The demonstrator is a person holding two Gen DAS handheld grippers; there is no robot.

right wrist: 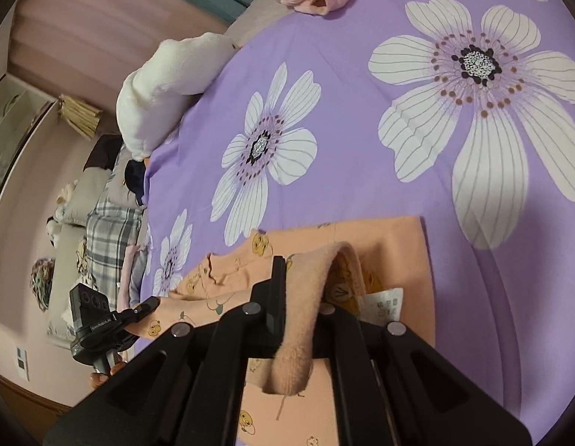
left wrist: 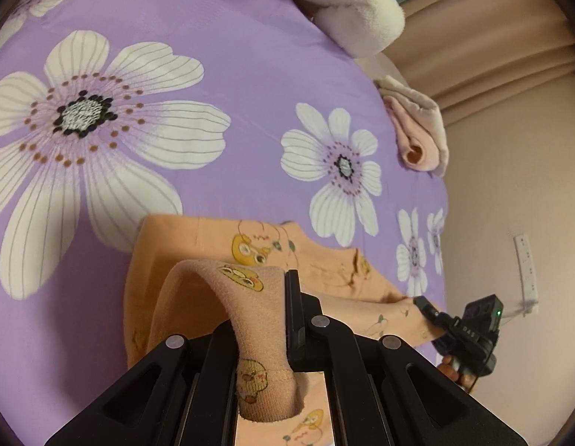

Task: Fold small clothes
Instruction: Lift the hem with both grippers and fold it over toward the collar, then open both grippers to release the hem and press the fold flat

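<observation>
The orange garment [left wrist: 213,245] with yellow duck prints lies on the purple bedsheet [left wrist: 220,37] with big white flowers, near the edge of the bed. In the left wrist view it takes the lower middle, from 6 o'clock out toward 4 o'clock.

The left gripper [left wrist: 267,297] is pressed together on a fold of the garment; the cloth rises in a loop between its fingers and hangs down over the black frame. The right gripper [right wrist: 306,278] pinches another fold of the same garment in the same way, and a white label [right wrist: 385,301] shows just beside it at 3 o'clock.

In the left view the right gripper shows small at 4 o'clock, at the corner of the garment by the bed edge. In the right view the left gripper is at 8 o'clock, also at the bed edge.

Above the garment, toward 12 o'clock, the sheet is open and flat. Far away at the top edge lie a white fluffy blanket [left wrist: 354,11] and a folded pink cloth [left wrist: 417,137], well apart from the garment.
</observation>
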